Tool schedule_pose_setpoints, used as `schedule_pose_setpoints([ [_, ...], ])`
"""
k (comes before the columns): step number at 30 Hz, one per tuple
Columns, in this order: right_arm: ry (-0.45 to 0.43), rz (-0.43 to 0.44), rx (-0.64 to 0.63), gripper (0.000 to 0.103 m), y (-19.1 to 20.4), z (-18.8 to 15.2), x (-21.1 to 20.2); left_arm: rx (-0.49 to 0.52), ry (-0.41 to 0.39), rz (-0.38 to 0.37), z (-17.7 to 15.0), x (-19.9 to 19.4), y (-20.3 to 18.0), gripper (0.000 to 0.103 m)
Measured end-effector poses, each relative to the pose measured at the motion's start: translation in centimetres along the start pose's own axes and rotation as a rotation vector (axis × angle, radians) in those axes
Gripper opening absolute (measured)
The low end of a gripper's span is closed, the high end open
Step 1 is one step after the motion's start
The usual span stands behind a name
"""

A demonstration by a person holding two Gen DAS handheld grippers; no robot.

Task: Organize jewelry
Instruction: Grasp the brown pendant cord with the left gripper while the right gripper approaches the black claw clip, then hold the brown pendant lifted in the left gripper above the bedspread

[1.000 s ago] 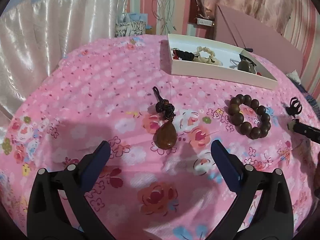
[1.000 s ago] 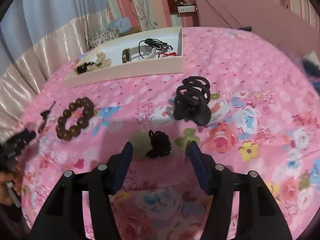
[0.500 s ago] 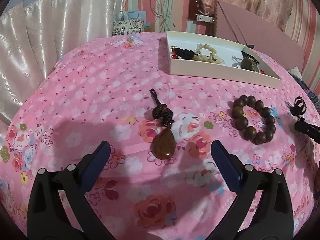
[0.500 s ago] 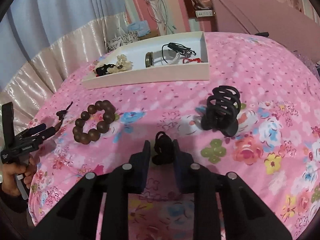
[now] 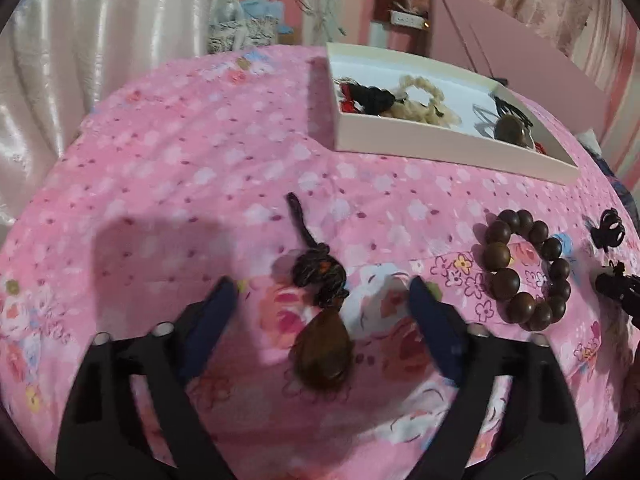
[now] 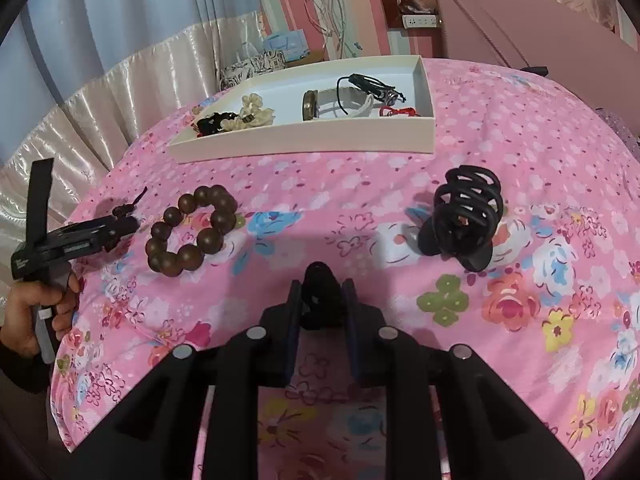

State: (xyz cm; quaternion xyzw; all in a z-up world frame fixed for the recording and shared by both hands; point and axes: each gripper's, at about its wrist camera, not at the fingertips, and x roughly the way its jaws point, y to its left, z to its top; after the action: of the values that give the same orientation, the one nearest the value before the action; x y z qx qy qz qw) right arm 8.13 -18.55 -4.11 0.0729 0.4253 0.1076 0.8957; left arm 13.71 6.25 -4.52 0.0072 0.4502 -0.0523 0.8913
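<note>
My left gripper (image 5: pixel 322 294) is open and low over the pink cloth, its fingers either side of a brown teardrop pendant (image 5: pixel 322 354) on a dark knotted cord (image 5: pixel 318 272). My right gripper (image 6: pixel 322 294) is shut on a small black knotted item (image 6: pixel 320 292), held above the cloth. A brown bead bracelet (image 5: pixel 526 268) lies to the right of the pendant; it also shows in the right wrist view (image 6: pixel 192 230). A black claw hair clip (image 6: pixel 464 216) lies to the right. The white tray (image 6: pixel 304 140) at the back holds several pieces.
The white tray (image 5: pixel 452 146) sits at the far side of the floral cloth (image 5: pixel 180 168). The left gripper and the hand holding it (image 6: pixel 60 248) show at the left edge of the right wrist view. Curtains and a pink board stand behind the table.
My left gripper has dropped forward so its fingers now flank the pendant. My right gripper has closed on the black knotted item and lifted it off the cloth.
</note>
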Motion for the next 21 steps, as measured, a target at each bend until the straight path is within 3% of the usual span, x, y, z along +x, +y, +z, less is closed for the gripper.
schedule_pose_setpoints([
  [2, 0.002, -0.003, -0.002, 0.021, 0.1, 0.0, 0.0, 0.013, -0.007, 0.005, -0.1, 0.0, -0.2, 0.055],
  [3, 0.003, -0.003, -0.001, 0.021, 0.1, 0.0, 0.1, 0.017, -0.013, 0.005, -0.1, -0.1, -0.3, 0.050],
  [4, 0.003, -0.003, -0.001, 0.021, 0.1, 0.0, 0.1, 0.016, -0.021, -0.002, -0.1, -0.3, -0.3, 0.030],
  [5, 0.003, -0.005, -0.002, 0.021, 0.1, -0.1, 0.0, 0.010, -0.028, -0.011, -0.2, -0.4, -0.2, 0.022],
  [8, 0.003, -0.013, -0.007, 0.021, 0.3, 0.0, 0.1, -0.011, -0.063, -0.059, -0.3, -1.2, 0.3, 0.021],
  [16, -0.107, -0.024, 0.021, 0.014, 0.5, 0.1, -1.9, 0.036, -0.210, -0.040, -1.3, -5.7, -1.4, 0.021],
  [21, -0.235, -0.166, -0.083, 0.013, 3.3, -0.3, -3.5, 0.063, -0.322, -0.046, -2.6, -8.6, -3.5, 0.021],
])
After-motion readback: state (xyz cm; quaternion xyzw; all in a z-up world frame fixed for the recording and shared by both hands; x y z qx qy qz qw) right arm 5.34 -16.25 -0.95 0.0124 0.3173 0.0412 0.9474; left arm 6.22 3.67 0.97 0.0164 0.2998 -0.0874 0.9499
